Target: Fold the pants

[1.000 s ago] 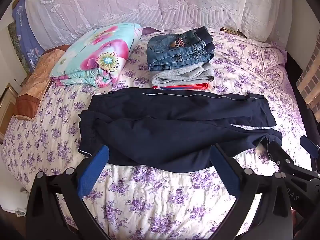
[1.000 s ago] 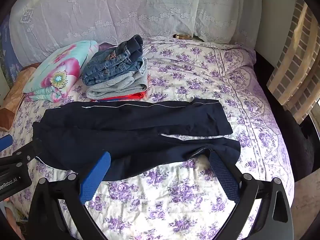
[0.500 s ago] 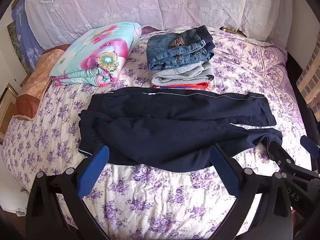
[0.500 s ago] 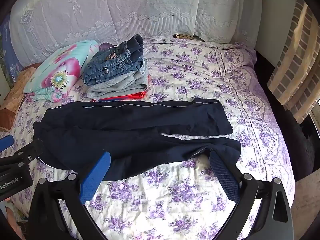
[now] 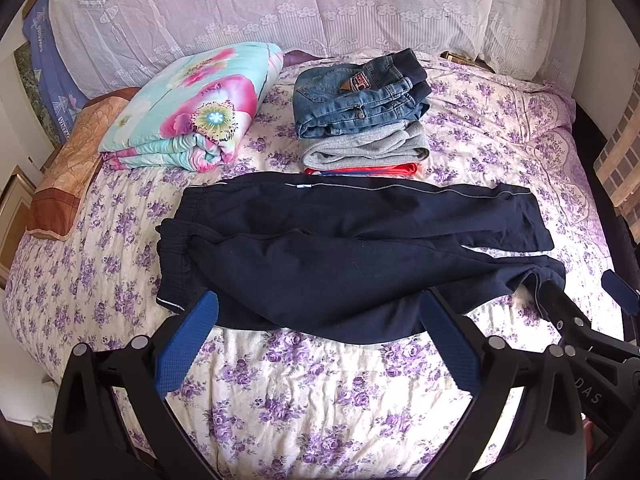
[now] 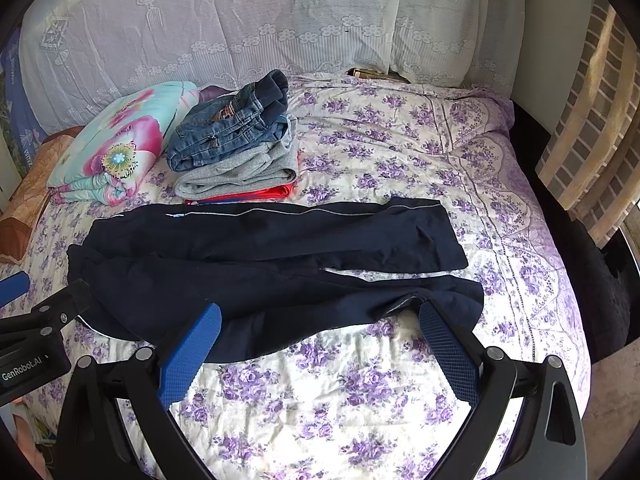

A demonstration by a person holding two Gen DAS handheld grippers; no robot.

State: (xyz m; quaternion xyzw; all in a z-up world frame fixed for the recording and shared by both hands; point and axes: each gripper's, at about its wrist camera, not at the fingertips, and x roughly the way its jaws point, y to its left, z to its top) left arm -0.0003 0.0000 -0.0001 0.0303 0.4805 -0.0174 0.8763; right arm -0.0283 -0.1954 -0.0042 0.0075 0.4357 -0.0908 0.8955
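Observation:
Dark navy pants (image 5: 344, 248) lie spread across the floral bed, waistband at the left, both legs running right, a thin white stripe along the far leg. The same navy pants (image 6: 272, 264) show in the right wrist view, the near leg crumpled at its cuff. My left gripper (image 5: 318, 320) hovers open over the near edge of the seat and near leg, nothing between its blue pads. My right gripper (image 6: 318, 328) hangs open above the near leg close to the cuff. Each gripper's black body shows at the edge of the other's view.
A stack of folded clothes (image 5: 360, 112), jeans over grey over red, sits just behind the pants. A folded flowered quilt (image 5: 188, 108) lies at the back left. Lace-covered pillows (image 5: 280, 8) line the headboard. Bare floral bedspread (image 6: 328, 400) lies in front; a brick wall (image 6: 592, 140) at the right.

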